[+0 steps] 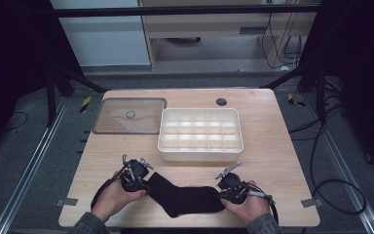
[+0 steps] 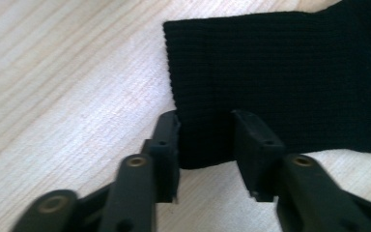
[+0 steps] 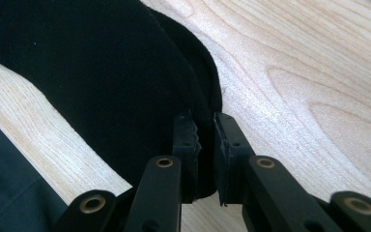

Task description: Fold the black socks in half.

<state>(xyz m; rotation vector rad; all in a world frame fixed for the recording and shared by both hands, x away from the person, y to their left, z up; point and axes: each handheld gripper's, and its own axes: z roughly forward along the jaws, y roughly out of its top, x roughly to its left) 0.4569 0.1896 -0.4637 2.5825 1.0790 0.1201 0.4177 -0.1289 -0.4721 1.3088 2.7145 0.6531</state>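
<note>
Black sock (image 1: 187,196) lies flat at the near table (image 1: 272,161) edge: soft, light, limp. Right gripper (image 3: 205,130) pinches its toe end; left gripper (image 2: 205,133) straddles the cuff corner, jaws narrow, not yet pressing. Grip at both ends. Box (image 1: 200,134) stands just beyond; lid (image 1: 129,116) far left. Little room near the edge.

Lab: framed rig (image 1: 185,10), floor cables (image 1: 321,146).

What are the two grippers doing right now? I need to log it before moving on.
Left gripper: open, jaws astride the black sock cuff corner, not yet pinching it.
Right gripper: shut on the sock's toe end.
</note>
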